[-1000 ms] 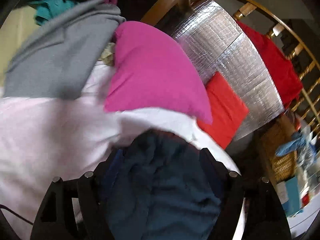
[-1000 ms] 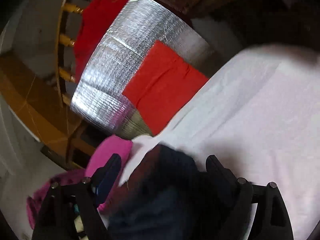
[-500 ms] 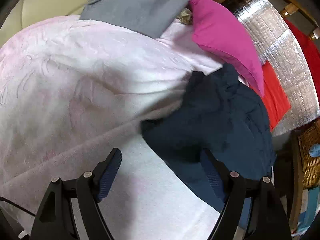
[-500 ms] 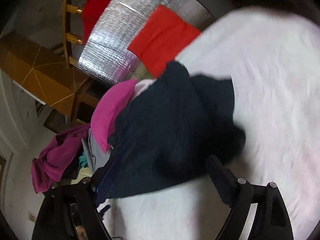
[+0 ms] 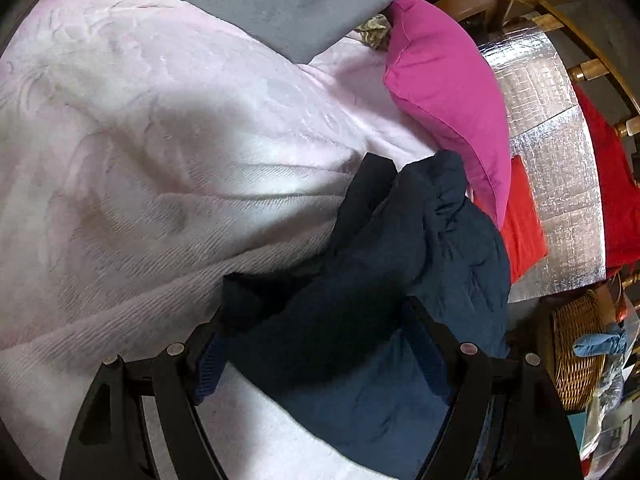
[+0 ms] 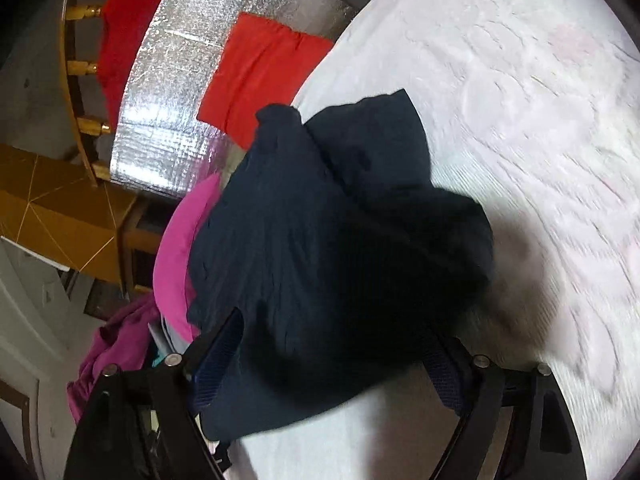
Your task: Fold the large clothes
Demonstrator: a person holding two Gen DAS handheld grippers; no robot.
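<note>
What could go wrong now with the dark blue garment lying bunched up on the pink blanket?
1. The navy garment lies crumpled, layers overlapping; either open tool, left or right, could pinch several layers and fold it crooked.
2. It sits by the edge of the pink blanket, against the magenta pillow; a tug might drag it off the side or shift the pillow.
3. A low grasp could catch the blanket too.

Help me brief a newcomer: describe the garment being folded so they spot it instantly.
Find the pale pink blanket. At its edge, beside the magenta pillow, lies the navy garment. It is a crumpled heap, and the only dark item there.
</note>
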